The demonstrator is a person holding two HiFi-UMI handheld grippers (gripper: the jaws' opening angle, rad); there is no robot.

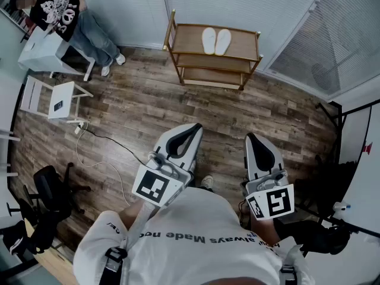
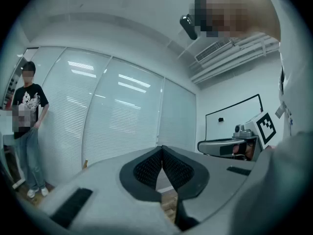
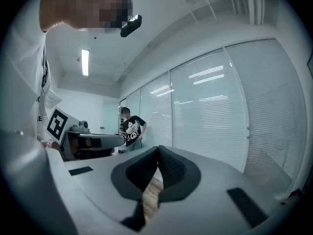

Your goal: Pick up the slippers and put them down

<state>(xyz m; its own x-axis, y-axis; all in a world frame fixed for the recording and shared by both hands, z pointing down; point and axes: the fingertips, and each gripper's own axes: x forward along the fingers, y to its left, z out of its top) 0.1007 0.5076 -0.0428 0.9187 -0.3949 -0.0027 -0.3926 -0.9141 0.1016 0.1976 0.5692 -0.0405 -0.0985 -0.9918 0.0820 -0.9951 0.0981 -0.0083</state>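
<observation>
Wood floor (image 1: 136,105) fills most of the head view. At the far side, by the blinds, stands a 3-tier wooden rack (image 1: 184,40). A bystander (image 1: 71,16) in a black tee is top left, w/ a white chair (image 1: 59,100) nearby. L gripper (image 1: 196,126) & R gripper (image 1: 249,136) are held level, close in, well apart from the rack. Both have jaws fully together, tips touching, nothing btwn them. The white slippers (image 1: 215,41) lie side by side on the rack's top shelf.
</observation>
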